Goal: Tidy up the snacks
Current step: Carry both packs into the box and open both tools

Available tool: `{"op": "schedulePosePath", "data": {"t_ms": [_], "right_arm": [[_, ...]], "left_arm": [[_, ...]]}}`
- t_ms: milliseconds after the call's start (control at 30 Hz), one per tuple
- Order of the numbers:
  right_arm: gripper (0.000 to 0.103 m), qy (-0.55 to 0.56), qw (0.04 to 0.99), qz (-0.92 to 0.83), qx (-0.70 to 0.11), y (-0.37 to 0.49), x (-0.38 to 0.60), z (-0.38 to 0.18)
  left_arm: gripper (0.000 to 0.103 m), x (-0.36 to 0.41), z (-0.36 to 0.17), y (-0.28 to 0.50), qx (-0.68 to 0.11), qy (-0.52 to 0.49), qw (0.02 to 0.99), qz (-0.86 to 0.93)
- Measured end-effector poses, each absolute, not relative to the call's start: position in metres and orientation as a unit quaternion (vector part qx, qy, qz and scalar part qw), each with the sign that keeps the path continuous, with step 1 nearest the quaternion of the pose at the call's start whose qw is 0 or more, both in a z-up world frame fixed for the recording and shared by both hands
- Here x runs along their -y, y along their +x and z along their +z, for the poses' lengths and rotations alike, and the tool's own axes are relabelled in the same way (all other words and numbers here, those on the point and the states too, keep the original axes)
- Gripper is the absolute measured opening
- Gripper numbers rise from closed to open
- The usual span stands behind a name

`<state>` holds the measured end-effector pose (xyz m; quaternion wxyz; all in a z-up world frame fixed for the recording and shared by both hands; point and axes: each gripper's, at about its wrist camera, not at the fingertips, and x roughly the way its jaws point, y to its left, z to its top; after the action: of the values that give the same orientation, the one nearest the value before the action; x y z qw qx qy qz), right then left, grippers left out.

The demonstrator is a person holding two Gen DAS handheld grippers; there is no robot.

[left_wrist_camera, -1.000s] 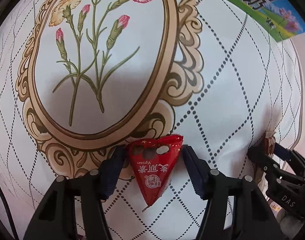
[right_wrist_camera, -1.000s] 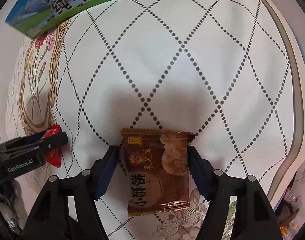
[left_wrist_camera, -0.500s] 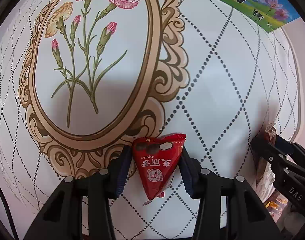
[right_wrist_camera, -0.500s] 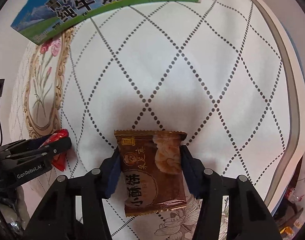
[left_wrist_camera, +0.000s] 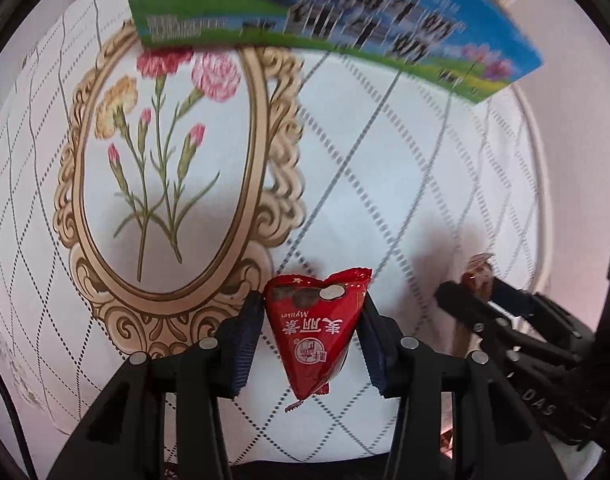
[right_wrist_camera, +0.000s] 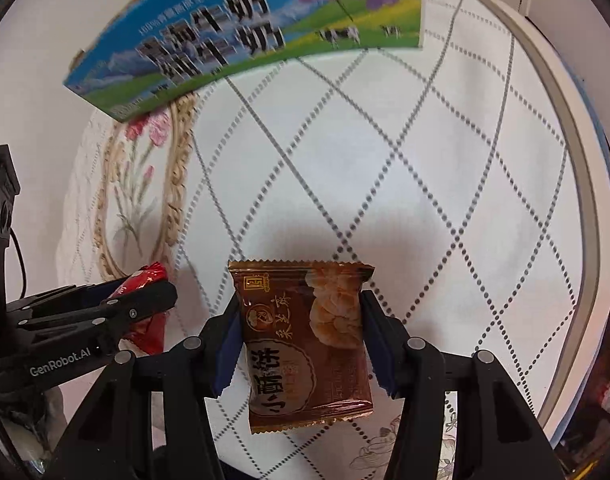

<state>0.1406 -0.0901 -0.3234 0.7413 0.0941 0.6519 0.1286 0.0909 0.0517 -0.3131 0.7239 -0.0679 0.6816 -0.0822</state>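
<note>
Snacks lifted clear of counter point(right_wrist_camera: 445, 184) since second ago: red packet point(left_wrist_camera: 319, 330) clenched in left tongs point(left_wrist_camera: 311, 334), lower centre; brown biscuit pack point(right_wrist_camera: 305, 344) clamped in right tongs point(right_wrist_camera: 299, 340). Milk carton point(left_wrist_camera: 313, 12) now nearer, upper frame; likely drop target.

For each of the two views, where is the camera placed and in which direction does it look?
Left wrist: on the left gripper, facing down at the tablecloth; its fingers hold the red packet.
Right wrist: on the right gripper, facing down; its fingers hold the brown packet.
Shared: both packets, milk box, each other's gripper.
</note>
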Motion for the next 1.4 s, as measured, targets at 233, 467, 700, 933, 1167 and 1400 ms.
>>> {"op": "schedulePosePath", "data": {"t_ms": [233,467,700,933,1167,1400], "right_arm": [[0.057,0.113,0.767,0.141,-0.615,0.163,0.099,-0.278],[0.057,0.116,0.807,0.159,-0.557,0.215,0.111,-0.205],[0.057,0.096,0.835,0.163,-0.517,0.288,0.108,-0.155],[0.057,0.086,0.832,0.14,-0.53,0.386,0.104,-0.159],[0.057,0.081,0.802,0.13,-0.578,0.469,0.087,-0.207],[0.057,0.096,0.767,0.128,-0.621,0.503,0.064,-0.26]], "left_arm": [[0.043,-0.037,-0.251,0.124,-0.643,-0.087,0.751,-0.12],[0.043,-0.046,-0.195,0.184,-0.594,-0.077,0.787,-0.145],[0.043,-0.049,-0.167,0.254,-0.567,-0.062,0.808,-0.145],[0.043,-0.056,-0.188,0.347,-0.586,-0.026,0.802,-0.118],[0.044,-0.072,-0.241,0.426,-0.638,-0.018,0.766,-0.083],[0.045,-0.081,-0.283,0.457,-0.663,-0.007,0.746,-0.061]]}}
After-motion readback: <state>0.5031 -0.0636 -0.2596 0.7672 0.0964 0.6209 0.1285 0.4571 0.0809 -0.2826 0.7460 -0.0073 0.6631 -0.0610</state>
